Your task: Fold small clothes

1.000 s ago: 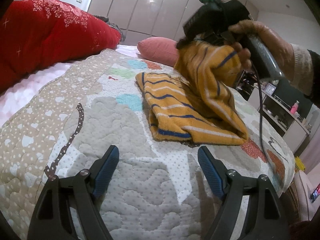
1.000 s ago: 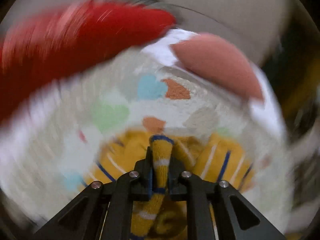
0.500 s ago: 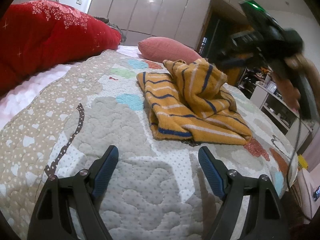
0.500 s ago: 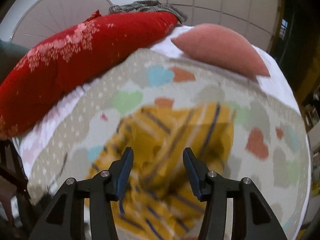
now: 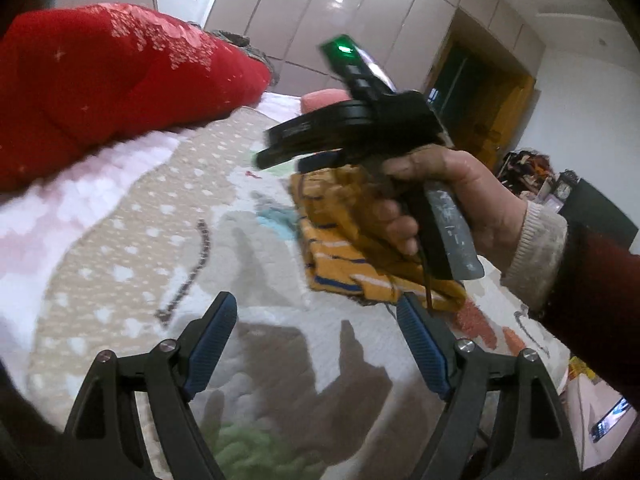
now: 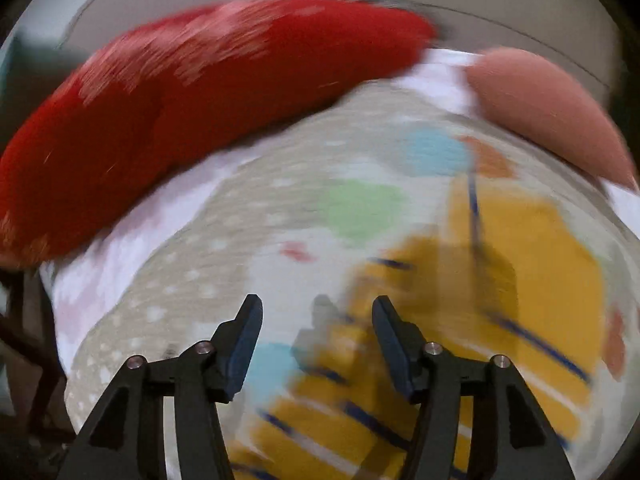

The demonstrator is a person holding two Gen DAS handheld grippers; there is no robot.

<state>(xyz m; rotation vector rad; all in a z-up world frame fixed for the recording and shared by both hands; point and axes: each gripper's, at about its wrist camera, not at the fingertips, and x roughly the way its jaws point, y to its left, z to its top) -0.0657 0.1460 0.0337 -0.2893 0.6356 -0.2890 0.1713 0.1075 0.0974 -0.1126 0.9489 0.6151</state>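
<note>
A small yellow garment with blue and white stripes (image 5: 340,252) lies folded on the quilted bedspread (image 5: 132,248). It also shows, blurred, in the right wrist view (image 6: 520,280). My left gripper (image 5: 316,336) is open and empty, low over the quilt just in front of the garment. My right gripper (image 6: 316,332) is open and empty, above the garment's left edge. In the left wrist view the right gripper's body (image 5: 352,124) and the hand holding it hide much of the garment.
A big red cushion (image 5: 100,92) lies along the left of the bed. A pink pillow (image 6: 540,108) sits at the bed's head. White wardrobes (image 5: 340,8) stand behind. Cluttered shelves (image 5: 532,176) stand at the right.
My right gripper let go of the garment, which dropped into a fold, then swung left and down over it. My left gripper moved closer to the garment.
</note>
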